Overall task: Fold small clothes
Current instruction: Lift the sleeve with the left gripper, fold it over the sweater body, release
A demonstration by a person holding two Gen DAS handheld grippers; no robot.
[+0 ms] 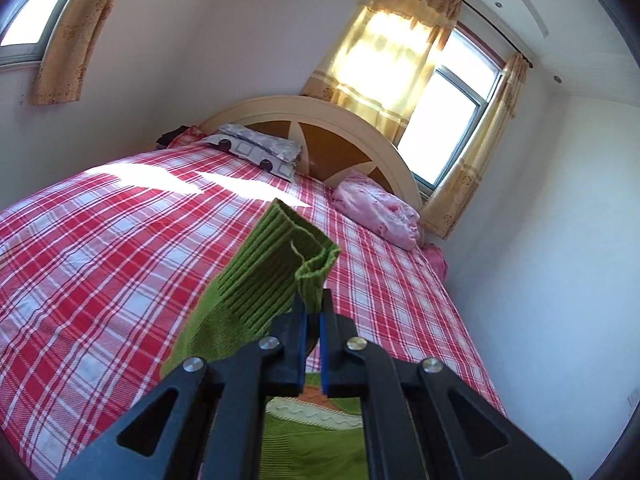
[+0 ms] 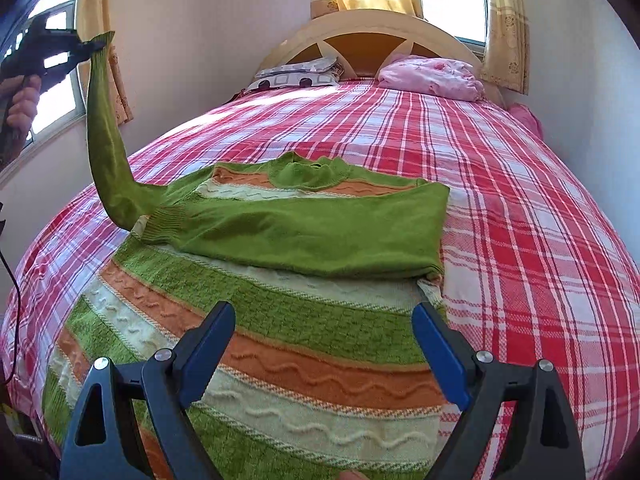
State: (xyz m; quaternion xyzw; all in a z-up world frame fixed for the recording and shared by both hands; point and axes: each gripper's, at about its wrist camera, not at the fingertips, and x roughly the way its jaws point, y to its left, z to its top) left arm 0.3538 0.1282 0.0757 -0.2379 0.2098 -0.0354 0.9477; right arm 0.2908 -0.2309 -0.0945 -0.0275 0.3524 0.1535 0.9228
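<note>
A small knitted sweater [image 2: 304, 320] with green, orange and cream stripes lies flat on the red plaid bed [image 2: 520, 208], collar towards the headboard. One green sleeve [image 2: 320, 232] is folded across its chest. The other sleeve [image 2: 106, 152] is lifted up off the bed at the left, and my left gripper [image 2: 94, 46] is shut on its end. In the left wrist view, the ribbed cuff [image 1: 280, 264] stands pinched in the left gripper [image 1: 314, 306]. My right gripper [image 2: 324, 332] hangs open over the sweater's lower body, with nothing between its fingers.
A grey patterned pillow [image 2: 300, 72] and a pink pillow [image 2: 432, 74] lie against the curved headboard [image 2: 368, 40]. Curtained windows [image 1: 444, 120] are behind and to the left. A wall runs close along the bed's right side. A person's hand [image 2: 22, 104] holds the left gripper.
</note>
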